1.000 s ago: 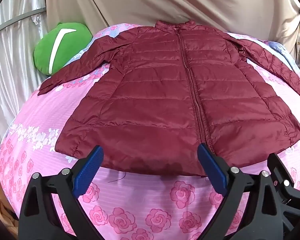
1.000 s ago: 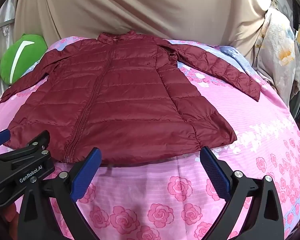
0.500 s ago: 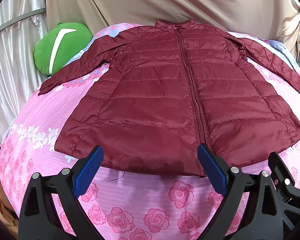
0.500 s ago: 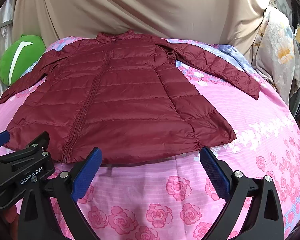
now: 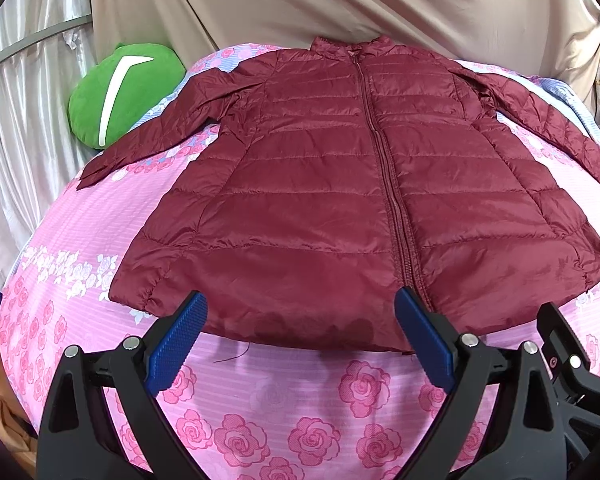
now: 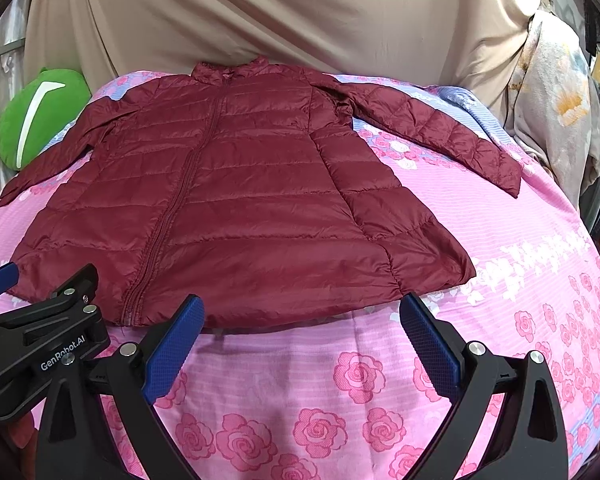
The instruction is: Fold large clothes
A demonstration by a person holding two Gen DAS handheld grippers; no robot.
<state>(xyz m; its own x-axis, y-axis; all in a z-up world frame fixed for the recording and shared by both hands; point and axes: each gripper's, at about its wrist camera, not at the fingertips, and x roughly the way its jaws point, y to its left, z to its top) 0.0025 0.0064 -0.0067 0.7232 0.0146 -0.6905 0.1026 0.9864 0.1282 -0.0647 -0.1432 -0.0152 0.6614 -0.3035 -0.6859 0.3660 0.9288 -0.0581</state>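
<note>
You are facing a bed covered by a pink rose-print sheet [image 5: 300,412], which fills the lower part of both wrist views and curves away at the edges. Behind it hangs a beige cloth backdrop [image 6: 260,12], with pale silvery curtain folds [image 5: 28,92] to your left.

Spread flat across the middle of the sheet lies the maroon quilted jacket [image 5: 340,200], front side up, zipper closed from collar to hem. Its collar points toward the backdrop and its hem lies nearest you. Both sleeves are stretched out sideways and slightly downward: one reaches toward the curtain side, the other [image 6: 440,132] lies toward a bundle of pale patterned fabric [image 6: 556,120] at the right edge, though the fisheye bends that corner too much to say what the bundle is.

A round green cushion [image 5: 124,92] with a white stripe sits at the far left of the bed, just beside the jacket's sleeve on that side.

Your left gripper [image 5: 300,344] hangs just short of the hem, near the zipper's lower end, its blue-padded fingers spread wide apart and holding nothing. Your right gripper [image 6: 300,344] sits likewise near the hem, further toward the jacket's right corner, jaws also wide apart and empty. The two tools are close together, the left one's black frame showing at the lower left of the right wrist view.
</note>
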